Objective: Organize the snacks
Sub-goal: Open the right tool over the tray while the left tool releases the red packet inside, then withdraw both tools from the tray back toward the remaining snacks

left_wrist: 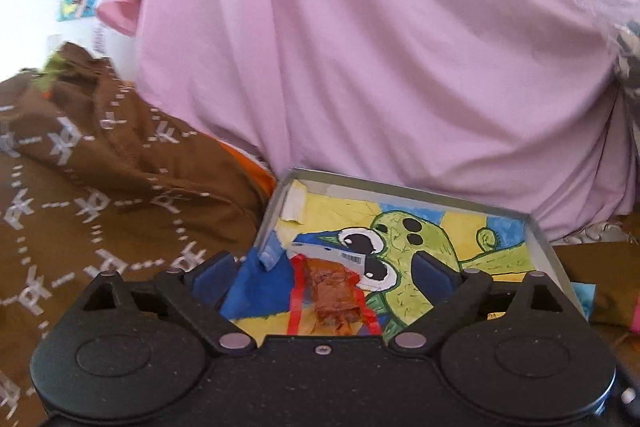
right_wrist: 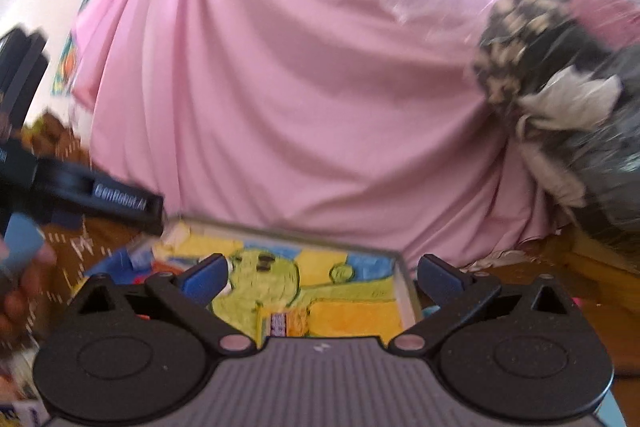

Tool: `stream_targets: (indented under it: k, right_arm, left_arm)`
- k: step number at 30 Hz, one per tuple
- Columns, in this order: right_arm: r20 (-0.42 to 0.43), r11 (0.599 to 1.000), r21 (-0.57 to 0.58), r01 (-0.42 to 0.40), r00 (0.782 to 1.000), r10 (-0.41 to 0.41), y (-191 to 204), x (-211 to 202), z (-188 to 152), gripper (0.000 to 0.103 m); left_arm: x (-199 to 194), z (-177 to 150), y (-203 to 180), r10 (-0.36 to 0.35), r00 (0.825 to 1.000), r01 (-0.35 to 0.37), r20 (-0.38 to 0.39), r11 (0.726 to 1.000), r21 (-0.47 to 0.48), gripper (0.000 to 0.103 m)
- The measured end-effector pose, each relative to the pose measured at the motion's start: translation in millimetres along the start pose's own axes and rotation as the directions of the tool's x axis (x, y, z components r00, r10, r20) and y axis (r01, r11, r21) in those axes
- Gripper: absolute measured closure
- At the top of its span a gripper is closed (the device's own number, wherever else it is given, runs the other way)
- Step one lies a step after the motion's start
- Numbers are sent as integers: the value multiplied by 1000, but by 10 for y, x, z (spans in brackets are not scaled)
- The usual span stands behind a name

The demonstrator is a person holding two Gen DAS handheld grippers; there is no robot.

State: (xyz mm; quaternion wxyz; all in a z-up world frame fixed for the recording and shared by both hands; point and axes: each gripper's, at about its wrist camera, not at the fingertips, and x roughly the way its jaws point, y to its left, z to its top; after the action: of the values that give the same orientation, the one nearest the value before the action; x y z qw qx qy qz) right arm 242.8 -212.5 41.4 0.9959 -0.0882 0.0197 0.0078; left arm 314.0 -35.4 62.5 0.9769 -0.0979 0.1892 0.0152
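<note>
Pink cloth (left_wrist: 360, 47) is filling the background ahead of both tongs, with a brown patterned fabric (left_wrist: 100, 187) spreading off to the left of the left gripper (left_wrist: 324, 273) and a shallow metal tray (left_wrist: 540, 247), lined with a bright crayon drawing of a green big-eyed creature (left_wrist: 416, 247), lying just in front. The left gripper is hovering with its blue-padded fingers spread wide and holding nothing, and the snack packet (left_wrist: 332, 287) is lying between them, inside the tray at its near left part. The right gripper (right_wrist: 322, 273) is likewise standing spread and empty, reaching over the tray's near right part with its right finger just outside the rim; a second small wrapped snack (right_wrist: 280, 325) is showing just below its fingers, too blurred to read. The packet between the left fingers is looking like a clear wrapper with red edge strips, a white barcode label at its far end and a brown, crumbly bar inside (some kind of pressed sweet, by my guess). It is probably weighing very little, the film is likely to be slick and crinkly, and the filling seems apt to crumble under a hard squeeze. A gentle pinch across the narrow width of the bar at its middle seems the sounder hold, since the loose ends would only fold.
</note>
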Motion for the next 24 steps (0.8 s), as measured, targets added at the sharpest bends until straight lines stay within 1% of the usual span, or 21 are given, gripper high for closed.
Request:
stream_targets:
  k: [2,6,11,15,18,21,24]
  right_arm:
    - [21,1000,12,-2,1000,2,16,-111,45,0]
    - [55,1000,22,-20,998,19,63,-342,91,0]
    - [66,998,53,-38,997,34,44,-683,84,0]
    - [62,996,75,-45,997,40,-21,-945,31,0]
    - [68,996,73,-50,997,46,-63,-1139,-2,0]
    - [59,997,62,-46,997,42,-73,-1252,-8,0]
    - [46,997,59,-53,998,51,-74,-1340,-12,0]
  left_arm:
    - [-154,-18,28,7,1000,-7,10,1000,-13,6]
    - [-471,-65,74,21,999,-21,32,1000,-6,6]
    - [-845,-180,137,23,998,-23,51,1000,-2,5]
    - [-1091,-325,205,26,999,-26,31,1000,-1,5]
    - [-1231,-448,255,27,1000,-27,-6,1000,3,5]
    - [-1355,-569,276,17,999,-16,-38,999,32,5]
    - [-1478,-697,318,11,998,-9,-68,999,34,5]
